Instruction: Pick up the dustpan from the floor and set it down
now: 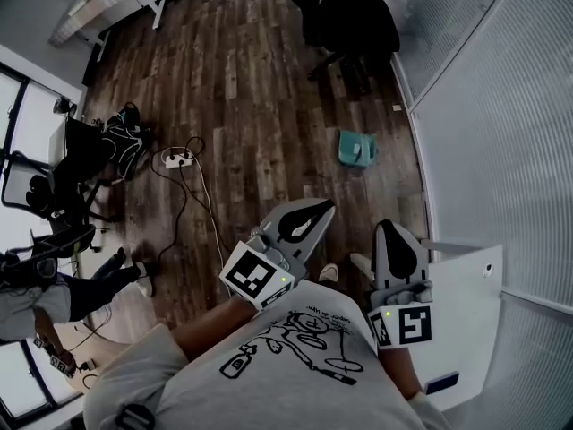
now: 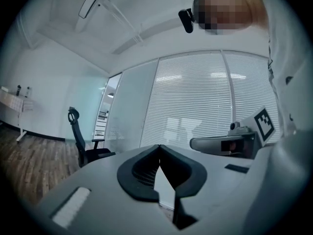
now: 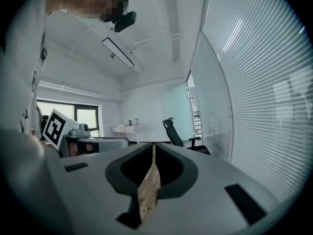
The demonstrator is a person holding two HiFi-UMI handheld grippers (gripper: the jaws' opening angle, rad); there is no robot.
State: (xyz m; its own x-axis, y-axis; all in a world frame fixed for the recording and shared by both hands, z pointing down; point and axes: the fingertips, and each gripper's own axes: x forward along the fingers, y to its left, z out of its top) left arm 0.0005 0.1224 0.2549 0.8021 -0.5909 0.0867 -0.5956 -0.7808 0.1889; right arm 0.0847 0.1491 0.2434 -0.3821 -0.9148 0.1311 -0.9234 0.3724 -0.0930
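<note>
We see the dustpan (image 1: 356,148) on the floor (image 1: 242,88), on our side of the office chair (image 1: 354,21), well ahead of both grippers. Left gripper (image 1: 322,210) and right gripper (image 1: 390,229) have their fingers pressed together, empty. Left seems aimed nearer to it. We can't tell its long axis.

You hold two tools, left gripper (image 1: 328,208) and right gripper (image 1: 388,227). On the floor: one dustpan (image 1: 356,148) centre-right, one office chair (image 1: 356,23) at top, one power strip (image 1: 179,159) centre-left.
</note>
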